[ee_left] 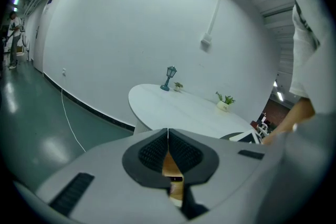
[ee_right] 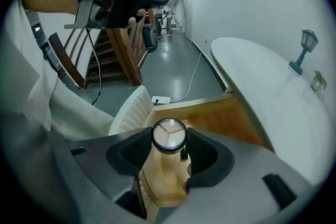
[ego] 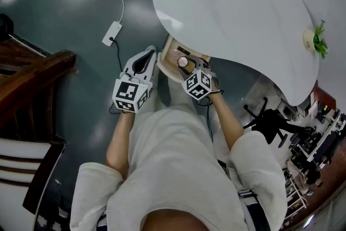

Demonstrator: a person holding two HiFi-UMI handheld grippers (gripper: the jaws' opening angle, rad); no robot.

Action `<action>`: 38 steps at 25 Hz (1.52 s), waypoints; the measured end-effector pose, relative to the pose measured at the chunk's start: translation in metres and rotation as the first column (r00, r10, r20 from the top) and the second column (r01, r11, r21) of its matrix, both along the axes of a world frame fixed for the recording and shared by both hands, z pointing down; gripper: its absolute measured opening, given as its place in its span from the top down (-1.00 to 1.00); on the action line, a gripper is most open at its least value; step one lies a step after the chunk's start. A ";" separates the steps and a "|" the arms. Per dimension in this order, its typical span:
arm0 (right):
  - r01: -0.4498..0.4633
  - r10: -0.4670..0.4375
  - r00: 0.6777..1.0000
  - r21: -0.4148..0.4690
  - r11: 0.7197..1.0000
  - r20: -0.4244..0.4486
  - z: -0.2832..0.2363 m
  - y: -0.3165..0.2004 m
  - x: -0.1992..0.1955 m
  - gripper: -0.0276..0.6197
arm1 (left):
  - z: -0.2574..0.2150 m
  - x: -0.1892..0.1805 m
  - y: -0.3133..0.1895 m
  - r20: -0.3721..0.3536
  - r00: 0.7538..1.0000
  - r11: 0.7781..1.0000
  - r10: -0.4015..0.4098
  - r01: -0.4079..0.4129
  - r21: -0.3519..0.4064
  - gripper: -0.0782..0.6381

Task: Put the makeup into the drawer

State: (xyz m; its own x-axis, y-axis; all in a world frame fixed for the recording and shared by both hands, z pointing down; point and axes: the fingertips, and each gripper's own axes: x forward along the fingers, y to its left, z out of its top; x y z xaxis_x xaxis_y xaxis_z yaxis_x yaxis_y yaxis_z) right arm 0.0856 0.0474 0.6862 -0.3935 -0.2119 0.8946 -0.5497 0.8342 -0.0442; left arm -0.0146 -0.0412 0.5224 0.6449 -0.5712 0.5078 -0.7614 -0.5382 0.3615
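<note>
A round makeup compact with a black rim and a pale three-part face sits between the pads of my right gripper, which is shut on it. In the head view the compact and right gripper hang over the open wooden drawer under the white table's near edge. The drawer's wooden floor shows below the jaws. My left gripper is at the drawer's left end. Its jaws meet at the tips in the left gripper view, with nothing seen held.
A white power strip with its cable lies on the grey floor to the left. Dark wooden furniture stands at far left. A small plant sits on the table's right end. A black chair base is at the right.
</note>
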 end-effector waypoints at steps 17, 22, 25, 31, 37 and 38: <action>0.238 -0.265 0.952 -0.173 0.956 -0.154 0.116 -0.001 -0.018 0.27 | 0.038 -0.040 0.011 0.020 0.997 0.994 -0.078 0.079 -0.076 0.75; 0.239 -0.273 0.942 -0.186 0.953 -0.193 0.140 -0.005 -0.015 0.27 | 0.052 -0.049 0.014 0.033 0.994 0.989 -0.100 0.103 -0.106 0.75; 0.249 -0.286 0.933 -0.180 0.952 -0.219 0.150 -0.005 -0.014 0.27 | 0.057 -0.052 0.014 0.036 0.993 0.987 -0.108 0.112 -0.115 0.75; 0.252 -0.288 0.935 -0.183 0.950 -0.207 0.150 -0.004 -0.019 0.27 | 0.057 -0.054 0.013 0.034 0.993 0.987 -0.112 0.115 -0.116 0.75; 0.234 -0.262 0.949 -0.162 0.959 -0.178 0.139 -0.007 -0.022 0.24 | 0.055 -0.056 0.012 0.035 0.994 0.988 -0.107 0.110 -0.111 0.75; 0.228 -0.253 0.952 -0.154 0.962 -0.171 0.135 -0.008 -0.021 0.25 | 0.055 -0.055 0.012 0.034 0.994 0.988 -0.106 0.109 -0.109 0.75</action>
